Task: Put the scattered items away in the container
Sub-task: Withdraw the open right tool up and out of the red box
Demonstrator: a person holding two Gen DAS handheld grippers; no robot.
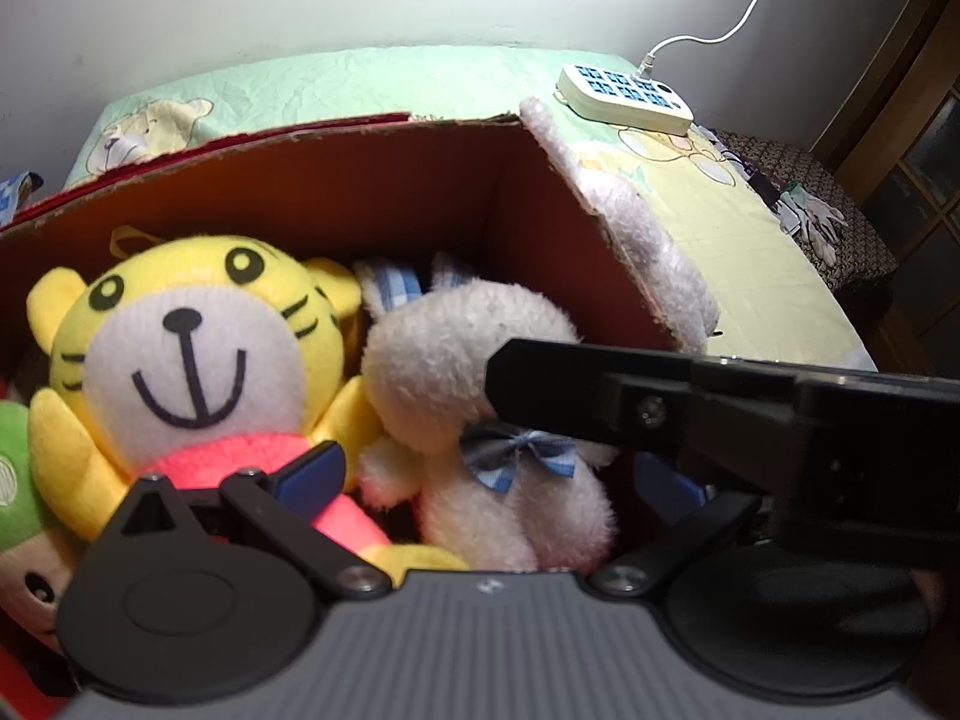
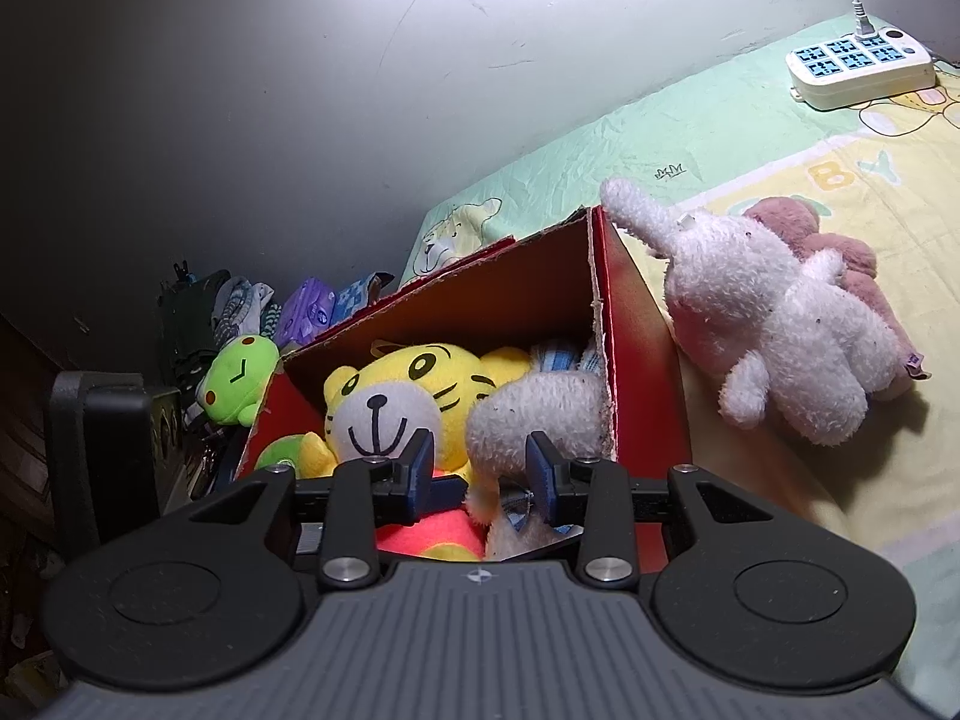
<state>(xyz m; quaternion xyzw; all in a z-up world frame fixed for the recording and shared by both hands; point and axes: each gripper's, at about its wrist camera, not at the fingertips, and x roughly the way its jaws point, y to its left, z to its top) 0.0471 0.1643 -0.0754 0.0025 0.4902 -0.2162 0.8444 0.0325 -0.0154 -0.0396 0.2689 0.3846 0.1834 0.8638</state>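
Note:
A red cardboard box [image 1: 360, 180] [image 2: 636, 312] stands on the bed. Inside it lie a yellow tiger plush [image 1: 198, 348] [image 2: 414, 390] and a white bunny plush with a blue bow [image 1: 456, 360] [image 2: 528, 414]. My left gripper [image 1: 489, 477] hangs wide open over the box, its fingers on either side of the bunny's body. My right gripper [image 2: 480, 468] hovers at the box's near rim with a narrow gap between its pads and nothing visibly pinched. Its black body [image 1: 720, 414] crosses the bunny's head. A white and pink plush [image 2: 774, 312] [image 1: 660, 264] leans on the box's right wall, outside it.
A green frog plush [image 2: 237, 378] sits left of the box beside a pile of clothes and packets [image 2: 300, 312]. Another green plush [image 1: 12, 480] lies at the box's left end. A white power strip [image 1: 624, 96] [image 2: 858, 69] rests on the sheet near the wall.

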